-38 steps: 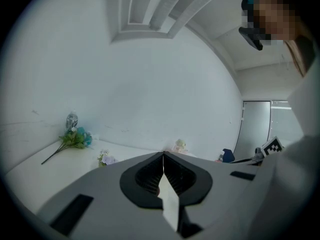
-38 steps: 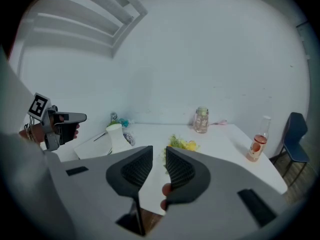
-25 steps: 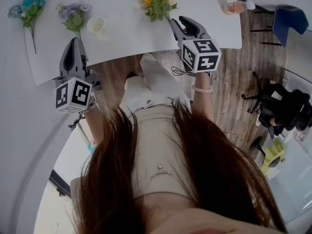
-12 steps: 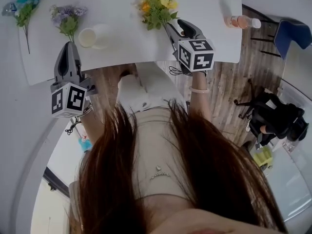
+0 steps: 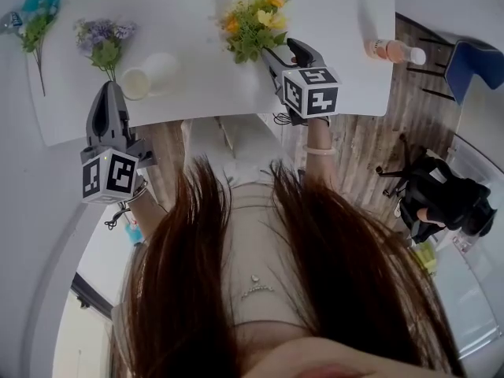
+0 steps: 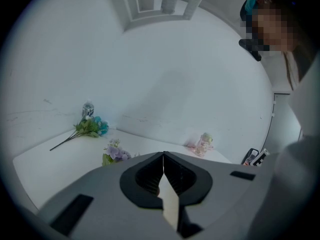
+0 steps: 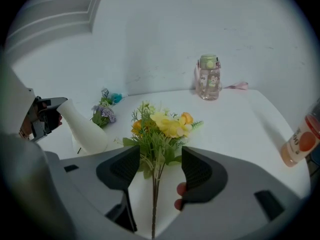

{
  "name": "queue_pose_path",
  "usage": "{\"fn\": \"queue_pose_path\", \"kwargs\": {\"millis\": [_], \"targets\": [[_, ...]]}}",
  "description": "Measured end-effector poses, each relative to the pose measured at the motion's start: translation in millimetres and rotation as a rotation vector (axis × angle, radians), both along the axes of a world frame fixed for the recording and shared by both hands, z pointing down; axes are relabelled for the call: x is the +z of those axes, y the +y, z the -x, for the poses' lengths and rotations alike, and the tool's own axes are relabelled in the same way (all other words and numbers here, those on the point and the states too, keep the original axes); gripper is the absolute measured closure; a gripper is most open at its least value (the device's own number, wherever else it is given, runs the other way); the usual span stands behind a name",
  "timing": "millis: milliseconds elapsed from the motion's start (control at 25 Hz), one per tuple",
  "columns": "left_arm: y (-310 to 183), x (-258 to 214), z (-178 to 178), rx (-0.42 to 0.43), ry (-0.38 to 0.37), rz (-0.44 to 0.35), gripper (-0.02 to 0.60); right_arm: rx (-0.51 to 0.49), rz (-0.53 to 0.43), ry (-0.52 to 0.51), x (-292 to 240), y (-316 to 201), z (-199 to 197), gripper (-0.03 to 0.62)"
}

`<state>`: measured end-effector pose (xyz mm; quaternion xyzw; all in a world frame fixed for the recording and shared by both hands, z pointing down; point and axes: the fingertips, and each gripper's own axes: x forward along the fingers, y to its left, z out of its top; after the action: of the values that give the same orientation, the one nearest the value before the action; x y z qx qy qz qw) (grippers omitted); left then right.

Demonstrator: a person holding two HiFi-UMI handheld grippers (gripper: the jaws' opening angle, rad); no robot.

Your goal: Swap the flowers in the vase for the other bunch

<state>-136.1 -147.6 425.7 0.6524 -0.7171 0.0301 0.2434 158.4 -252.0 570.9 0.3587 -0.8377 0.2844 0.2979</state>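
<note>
Head view: the yellow bunch lies on the white worktop, its stems reaching in between the jaws of the right gripper. The vase lies on its side near the purple bunch, just ahead of the left gripper.

Left gripper view: jaws pressed together, nothing between them.

Right gripper view: jaws opening, with the stems loose between the pads.

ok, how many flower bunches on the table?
3: teal-blue bunch at the head view's far left, purple bunch beside the white vase, yellow-orange bunch between the opening right tongs. None seem hidden.
</note>
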Motion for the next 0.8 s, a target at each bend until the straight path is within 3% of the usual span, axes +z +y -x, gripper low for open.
{"fn": "queue_pose_path", "kwargs": {"millis": [320, 800], "targets": [[-11.3, -8.6, 4.0, -0.004, -0.01, 0.004, 0.577, -0.034, 0.076, 0.032, 23.9, -4.9, 8.3, 0.274], [-2.4, -3.9, 23.1, -0.052, -0.026, 0.042, 0.577, -0.07, 0.149, 0.083, 52.1, -5.1, 20.8, 0.272]]}}
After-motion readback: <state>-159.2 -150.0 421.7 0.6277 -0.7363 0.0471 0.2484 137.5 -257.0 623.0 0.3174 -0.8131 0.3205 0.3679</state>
